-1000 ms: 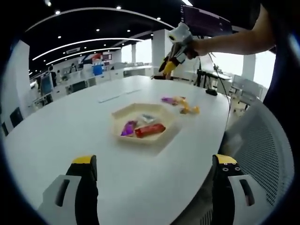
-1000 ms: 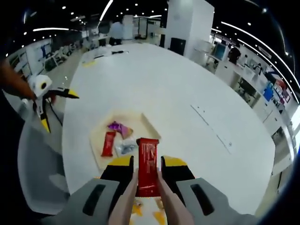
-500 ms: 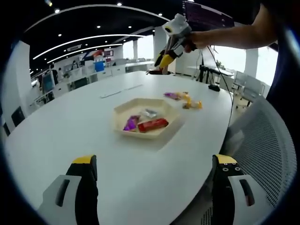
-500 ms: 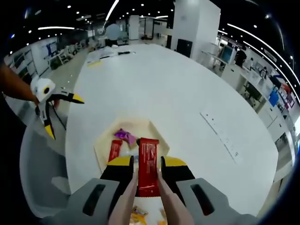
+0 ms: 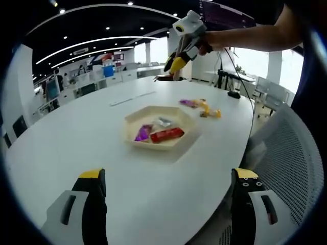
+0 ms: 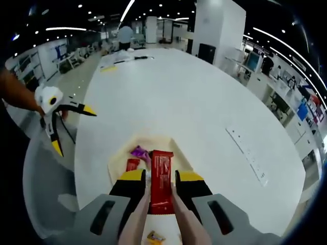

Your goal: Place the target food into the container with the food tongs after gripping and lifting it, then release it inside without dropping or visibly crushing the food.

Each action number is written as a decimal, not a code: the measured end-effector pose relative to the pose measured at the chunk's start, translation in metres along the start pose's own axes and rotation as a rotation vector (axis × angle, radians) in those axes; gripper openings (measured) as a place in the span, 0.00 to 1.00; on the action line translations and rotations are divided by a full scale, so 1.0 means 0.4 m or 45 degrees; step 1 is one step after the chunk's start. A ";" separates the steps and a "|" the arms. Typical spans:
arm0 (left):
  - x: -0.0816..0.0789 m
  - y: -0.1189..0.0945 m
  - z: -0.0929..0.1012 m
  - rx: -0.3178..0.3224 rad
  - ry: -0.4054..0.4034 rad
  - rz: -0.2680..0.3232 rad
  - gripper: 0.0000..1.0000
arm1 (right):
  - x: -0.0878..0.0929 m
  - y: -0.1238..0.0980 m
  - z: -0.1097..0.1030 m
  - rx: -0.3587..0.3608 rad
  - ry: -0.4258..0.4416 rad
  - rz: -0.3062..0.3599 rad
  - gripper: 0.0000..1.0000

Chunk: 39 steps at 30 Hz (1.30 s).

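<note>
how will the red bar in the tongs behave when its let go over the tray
The red bar stands straight up between the tongs without sagging, so it is probably fairly stiff. Its glossy wrapper looks slick, so it may slide once the right gripper eases. It is flat and long, so it should lie still in the tray, not roll.

open-plan office | big white oval table [image 5: 76, 138] | grey mesh chair [image 5: 286, 168] beside it | dark ceiling, spotlights | bright windows [image 5: 250, 64] | white pillar [image 6: 217, 30]

Left tongs [image 5: 166, 201] spread wide; right tongs [image 6: 161, 191] clamped, raised.
</note>
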<state>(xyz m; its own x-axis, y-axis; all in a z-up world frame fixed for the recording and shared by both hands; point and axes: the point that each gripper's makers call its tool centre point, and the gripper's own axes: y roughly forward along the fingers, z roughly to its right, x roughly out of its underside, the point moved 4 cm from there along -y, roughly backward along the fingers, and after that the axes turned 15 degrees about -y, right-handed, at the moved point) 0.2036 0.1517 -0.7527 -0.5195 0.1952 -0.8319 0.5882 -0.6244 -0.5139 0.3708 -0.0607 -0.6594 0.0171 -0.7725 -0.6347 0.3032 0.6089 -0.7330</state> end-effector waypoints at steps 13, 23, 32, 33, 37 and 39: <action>-0.003 -0.002 -0.002 -0.003 -0.001 0.008 0.99 | -0.057 0.029 -0.023 -0.040 -0.046 0.018 0.22; -0.003 -0.002 -0.007 -0.006 -0.012 0.012 0.99 | -0.087 0.064 -0.048 -0.078 -0.081 0.014 0.22; -0.006 -0.003 -0.011 -0.016 -0.019 0.023 0.99 | -0.093 0.071 -0.055 -0.089 -0.106 0.013 0.23; -0.007 -0.003 -0.011 -0.017 -0.018 0.024 0.99 | -0.093 0.072 -0.054 -0.086 -0.115 0.017 0.23; -0.006 -0.003 -0.010 -0.017 -0.015 0.021 0.99 | -0.092 0.072 -0.049 -0.059 -0.164 0.028 0.25; -0.006 -0.002 -0.010 -0.015 -0.015 0.021 0.99 | -0.092 0.071 -0.049 -0.063 -0.143 0.033 0.25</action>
<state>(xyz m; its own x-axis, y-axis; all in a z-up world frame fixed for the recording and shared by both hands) 0.2068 0.1549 -0.7512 -0.5170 0.1764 -0.8376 0.6040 -0.6183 -0.5030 0.3600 -0.0113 -0.6617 0.1317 -0.7701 -0.6242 0.2537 0.6349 -0.7297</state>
